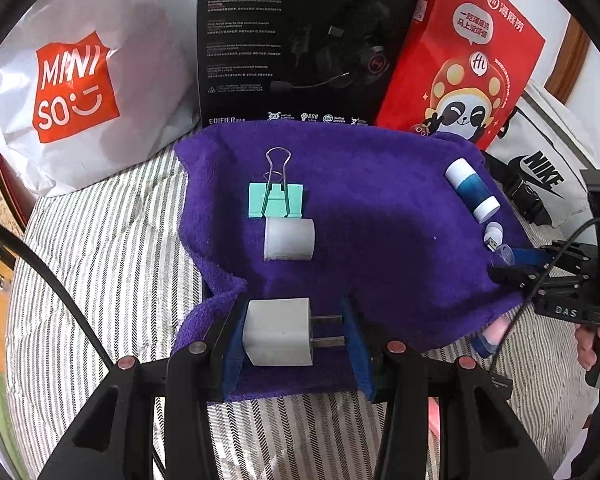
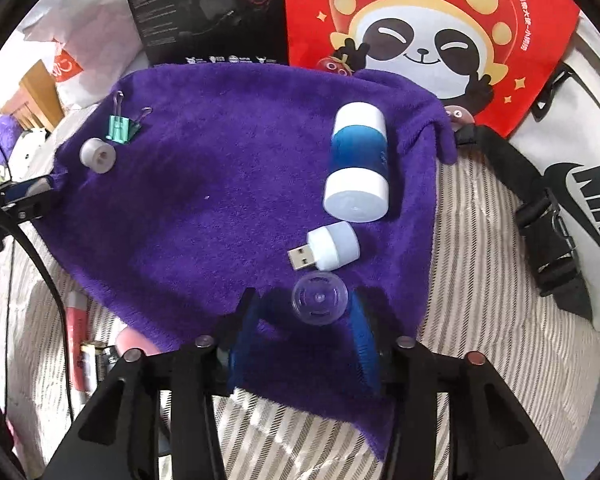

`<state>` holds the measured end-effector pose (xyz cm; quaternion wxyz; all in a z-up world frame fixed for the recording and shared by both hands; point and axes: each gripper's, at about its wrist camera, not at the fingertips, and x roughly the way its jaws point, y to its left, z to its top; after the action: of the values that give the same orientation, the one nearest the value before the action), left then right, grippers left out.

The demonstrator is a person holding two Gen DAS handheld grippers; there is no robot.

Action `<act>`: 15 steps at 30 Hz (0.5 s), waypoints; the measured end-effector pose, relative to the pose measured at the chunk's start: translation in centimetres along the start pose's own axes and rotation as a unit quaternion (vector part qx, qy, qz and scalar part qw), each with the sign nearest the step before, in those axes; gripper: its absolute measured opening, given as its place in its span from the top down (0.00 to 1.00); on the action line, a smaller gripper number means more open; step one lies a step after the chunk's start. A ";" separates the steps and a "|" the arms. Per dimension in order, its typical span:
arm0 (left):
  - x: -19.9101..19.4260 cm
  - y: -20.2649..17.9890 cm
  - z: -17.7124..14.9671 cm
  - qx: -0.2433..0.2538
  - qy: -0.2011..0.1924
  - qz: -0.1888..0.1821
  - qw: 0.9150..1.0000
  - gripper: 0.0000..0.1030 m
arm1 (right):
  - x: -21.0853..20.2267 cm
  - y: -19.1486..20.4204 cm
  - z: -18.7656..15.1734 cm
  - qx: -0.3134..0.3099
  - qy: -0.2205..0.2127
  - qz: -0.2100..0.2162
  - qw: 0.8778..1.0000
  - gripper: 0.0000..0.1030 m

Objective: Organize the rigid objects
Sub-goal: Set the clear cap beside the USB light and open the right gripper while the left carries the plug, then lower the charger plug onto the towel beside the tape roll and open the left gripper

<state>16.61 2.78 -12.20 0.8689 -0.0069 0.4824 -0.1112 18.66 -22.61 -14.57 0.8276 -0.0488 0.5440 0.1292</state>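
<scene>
A purple towel (image 1: 380, 208) lies on striped bedding. On it are a green binder clip (image 1: 276, 198), a white cylinder (image 1: 289, 239), a blue-and-white bottle (image 2: 358, 164), a small white USB light (image 2: 332, 248) and a clear dome cap (image 2: 320, 300). My left gripper (image 1: 294, 320) is shut on a white charger plug (image 1: 278, 332) over the towel's near edge; the body meets the left pad and the prongs meet the right pad. My right gripper (image 2: 306, 300) stands open around the clear cap, which rests on the towel close to the right finger (image 2: 364, 336), with a gap on the left.
Behind the towel stand a white Miniso bag (image 1: 76, 92), a black headset box (image 1: 300, 40) and a red panda bag (image 1: 460, 64). A white Nike bag (image 2: 572, 184) with black straps lies at the right. Pink items and batteries (image 2: 96, 356) lie beside the towel's left edge.
</scene>
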 end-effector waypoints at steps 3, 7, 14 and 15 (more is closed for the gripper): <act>0.1 0.0 0.0 0.001 0.002 0.005 1.000 0.58 | -0.6 -0.1 -0.3 0.004 -0.007 0.004 1.000 0.53; 0.2 0.0 0.2 -0.004 0.000 0.003 1.000 0.58 | -2.1 -0.5 -0.9 0.018 -0.022 0.001 1.000 0.50; 1.5 -0.5 0.8 -0.006 0.000 0.000 1.000 0.58 | -4.5 -1.5 -3.2 0.067 -0.056 0.018 0.996 0.47; 1.7 -0.6 0.9 -0.003 -0.001 0.003 1.000 0.58 | -5.0 -1.8 -3.6 0.071 -0.060 0.018 0.996 0.47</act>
<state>18.12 1.77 -13.07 0.8697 -0.0079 0.4819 -0.1068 14.04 -25.97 -11.57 0.8576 0.0274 0.5021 0.1079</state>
